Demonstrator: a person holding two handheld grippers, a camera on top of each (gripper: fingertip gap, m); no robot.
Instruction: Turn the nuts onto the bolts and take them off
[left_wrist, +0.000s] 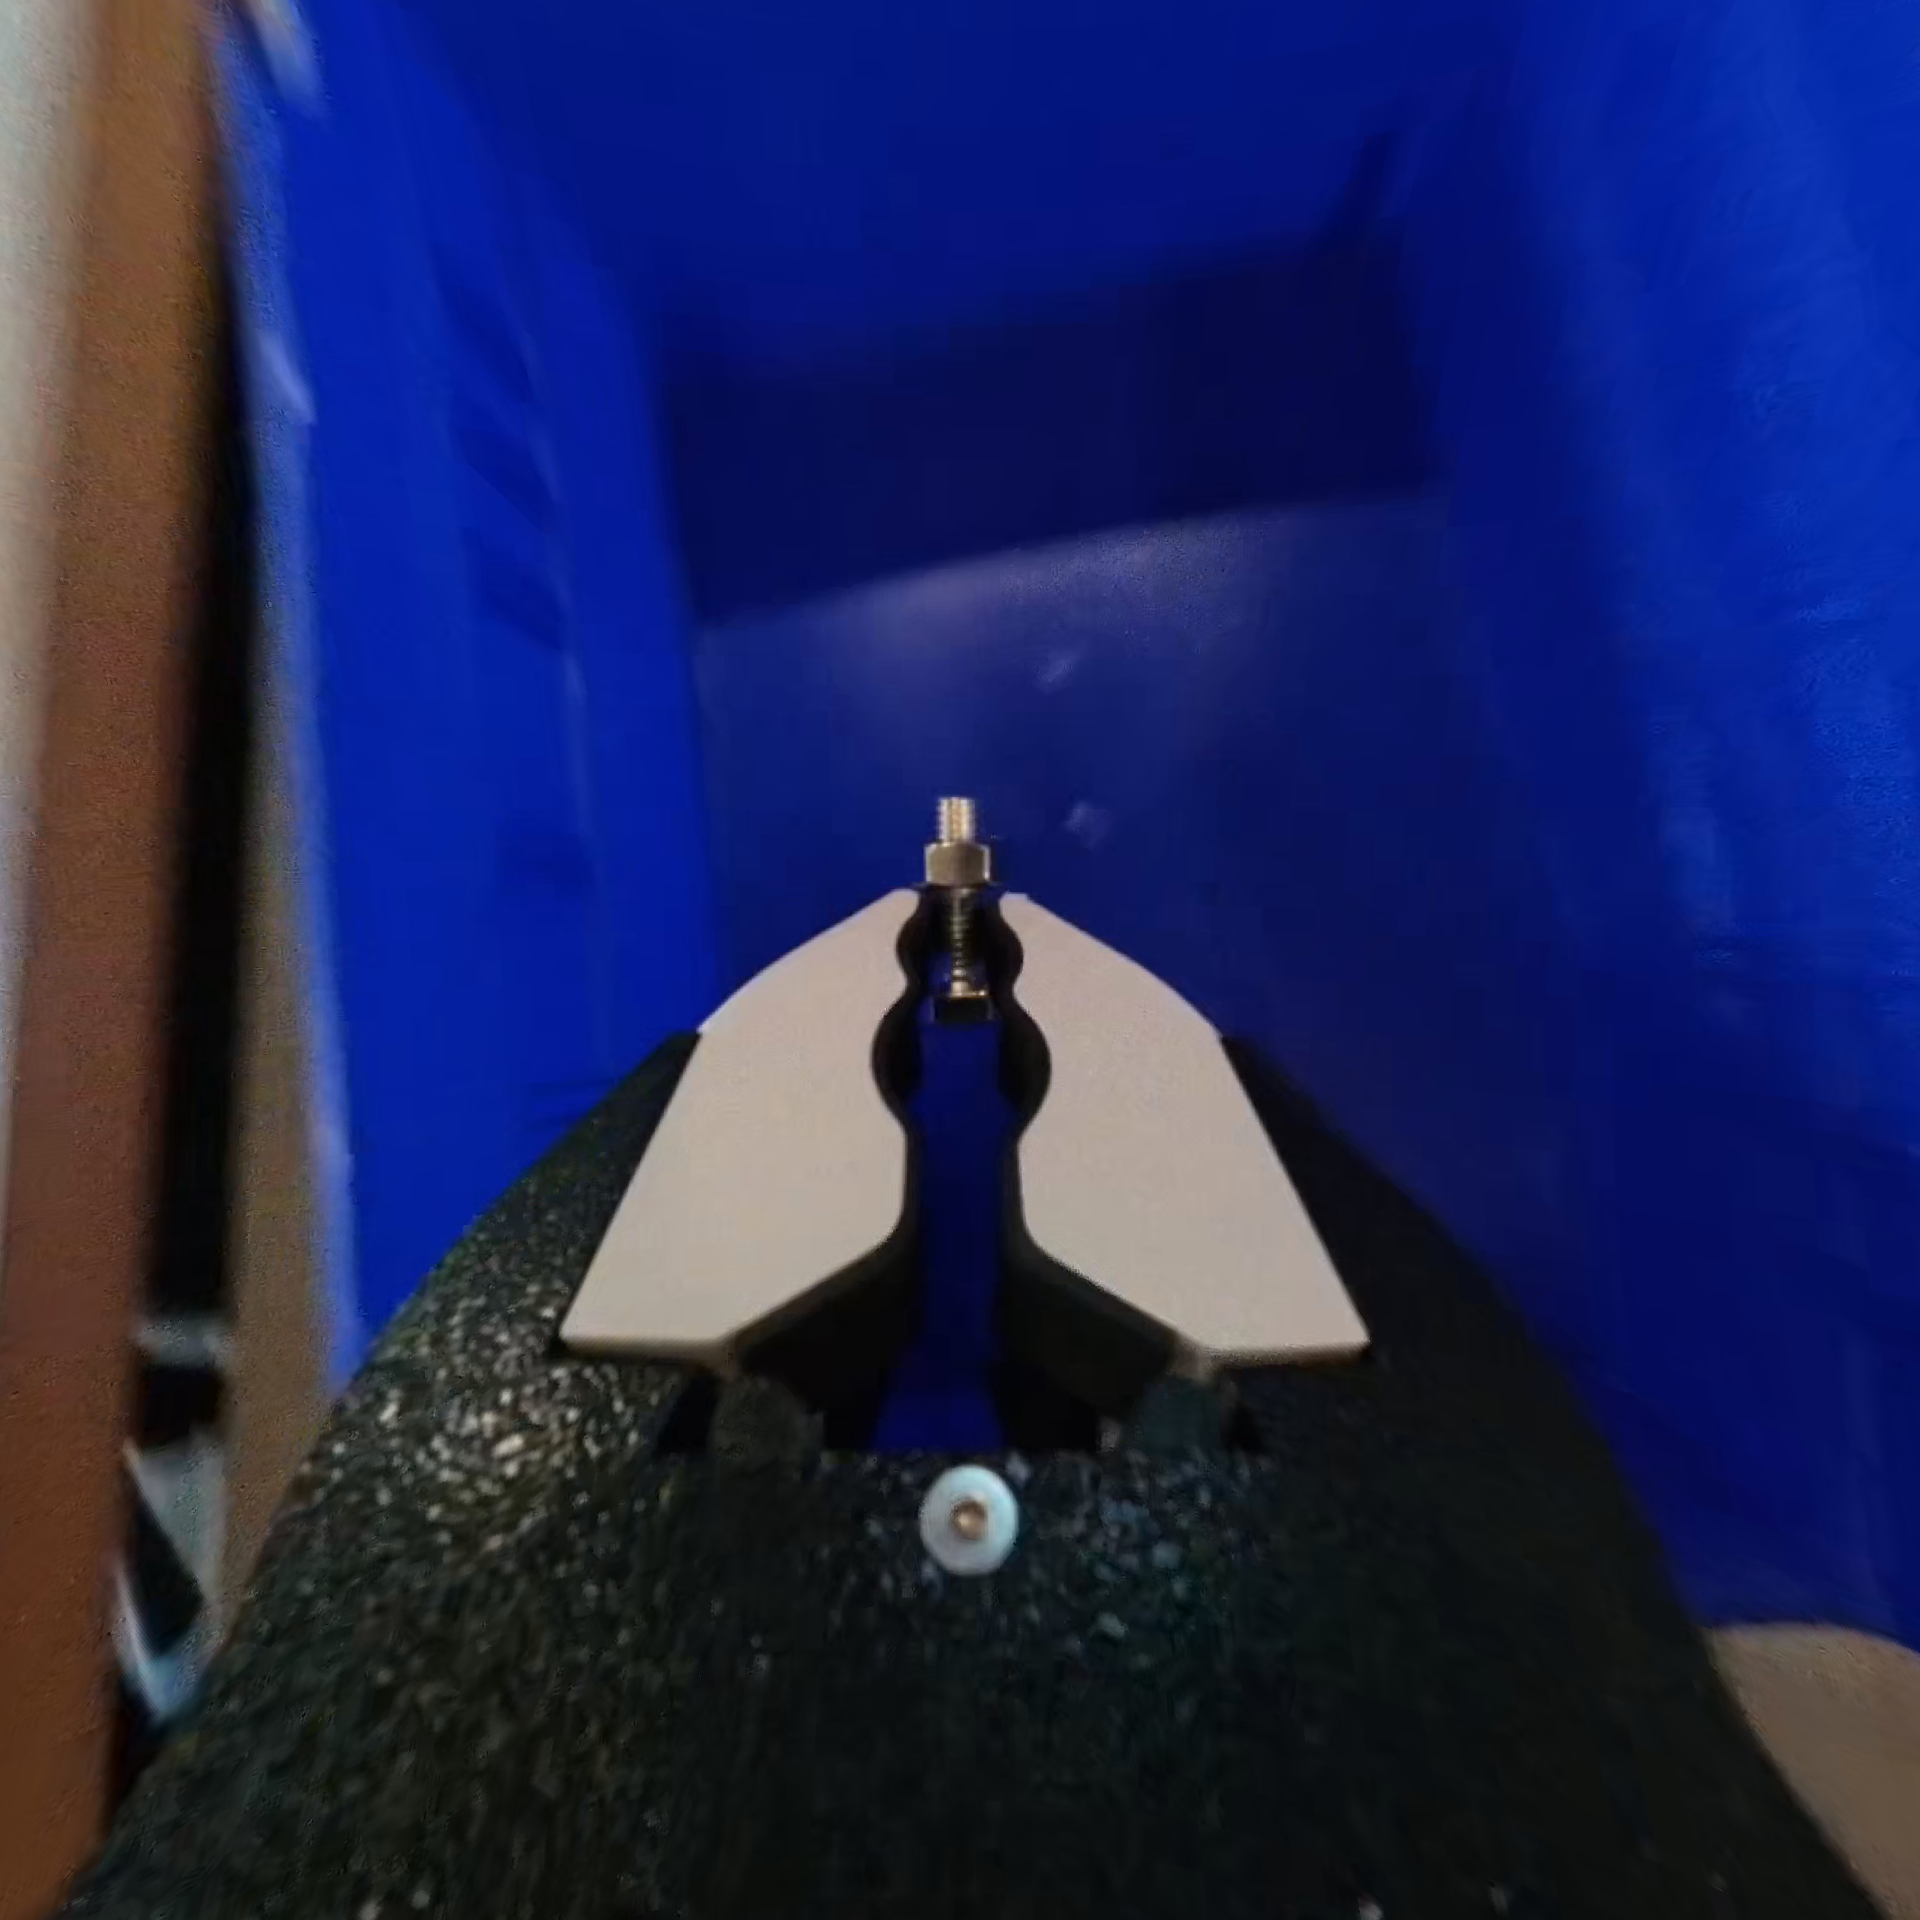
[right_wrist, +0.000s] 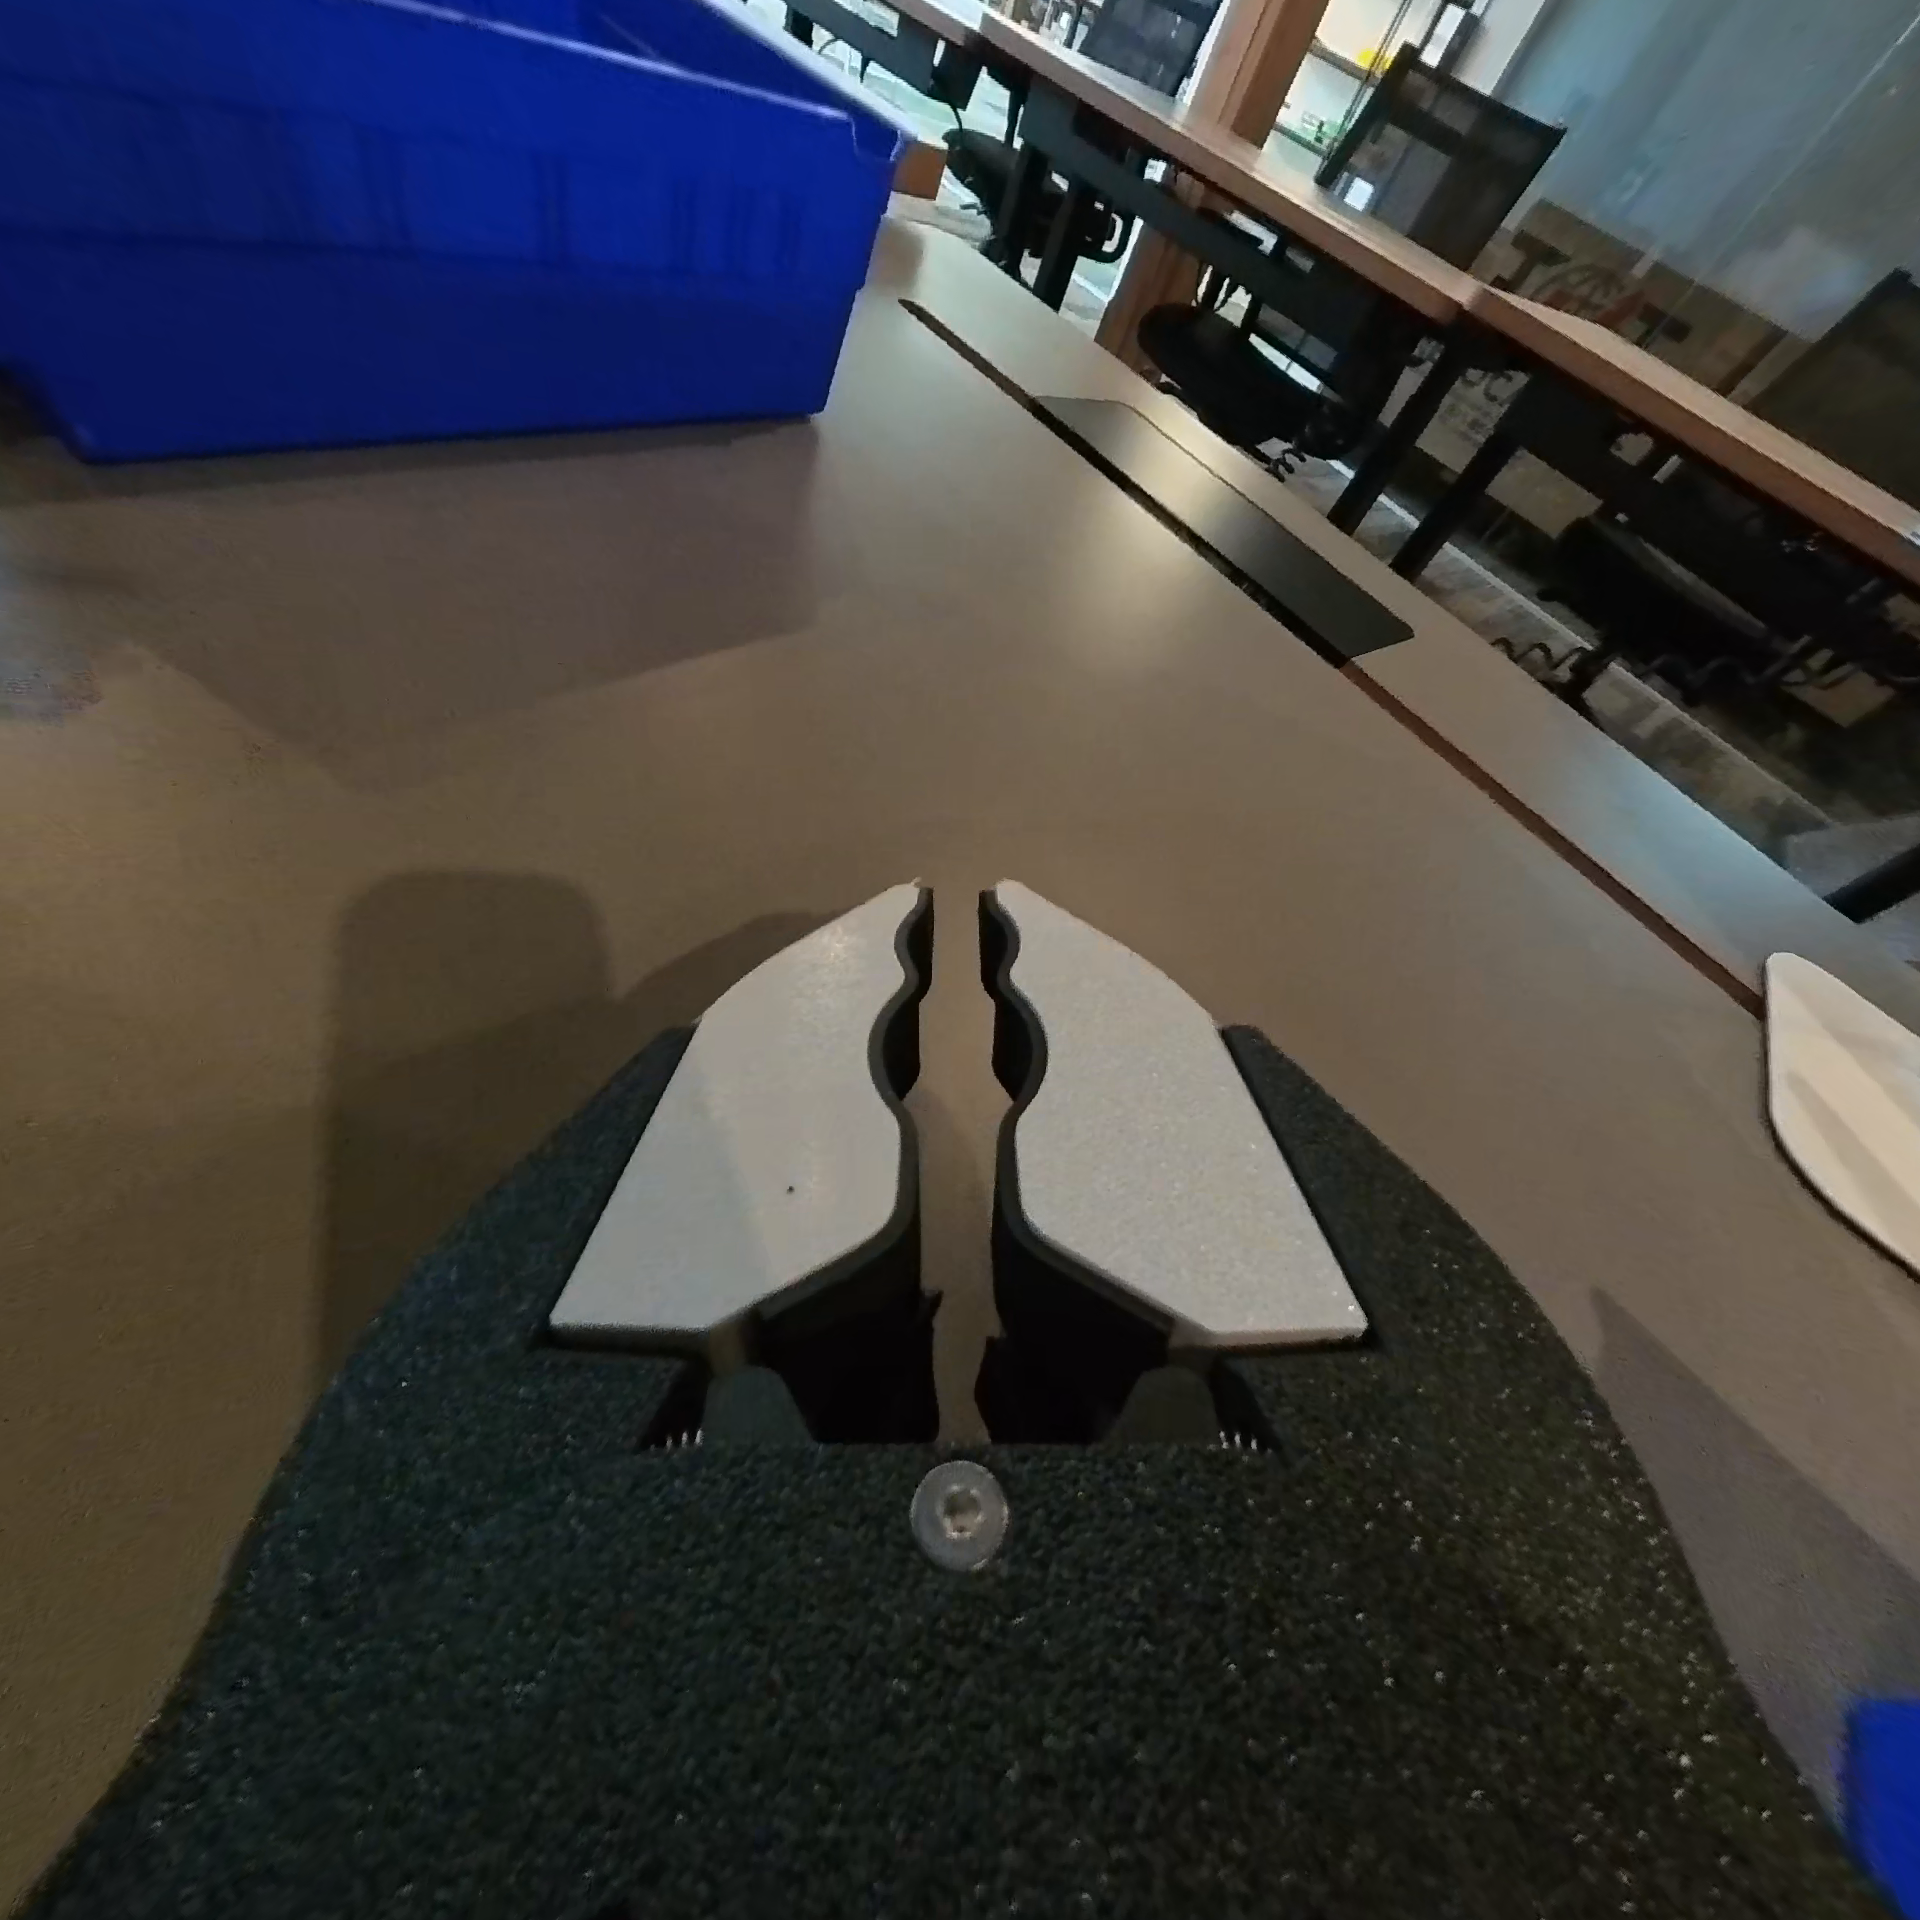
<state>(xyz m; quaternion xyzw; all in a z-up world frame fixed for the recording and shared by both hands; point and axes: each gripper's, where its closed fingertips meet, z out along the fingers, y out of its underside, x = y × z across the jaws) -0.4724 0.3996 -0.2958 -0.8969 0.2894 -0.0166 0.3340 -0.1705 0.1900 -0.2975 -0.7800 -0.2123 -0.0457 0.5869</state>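
Left wrist view puts the bolt (left_wrist: 962, 940) dead centre: you've got its shank pinched between the tips of the left gripper (left_wrist: 961, 914), head (left_wrist: 964, 1006) toward the cam, threaded end pointing away. The nut (left_wrist: 960, 861) sits on the thread just beyond the fingertips, w/ a short stub of thread sticking out past it, so it's threaded on but not run down to the head. Behind the bolt, and on both sides of it, is the inside of a blue bin (left_wrist: 1558, 520); the bolt hangs over the bin's floor, not touching it. Left of the bolt, past the bin wall, a brown wooden upright (left_wrist: 94, 727) shows, blurred. Right wrist view: the right gripper (right_wrist: 956, 904) is nowhere near the bolt; its tongs stand slightly apart w/ nothing between them, low over the tan table (right_wrist: 623, 675). A blue bin (right_wrist: 416, 260) sits ahead to its left, a white sheet-like thing (right_wrist: 1839, 1101) at its right edge; can't tell what that is. My read: you're between turns, nut on, bolt held steady. Next move prob. needs you to bring the right gripper over to the bolt, close on the nut's flats and spin it, on or off, while the left keeps the shank from rotating. Small nut, so line up square or it'll slip.
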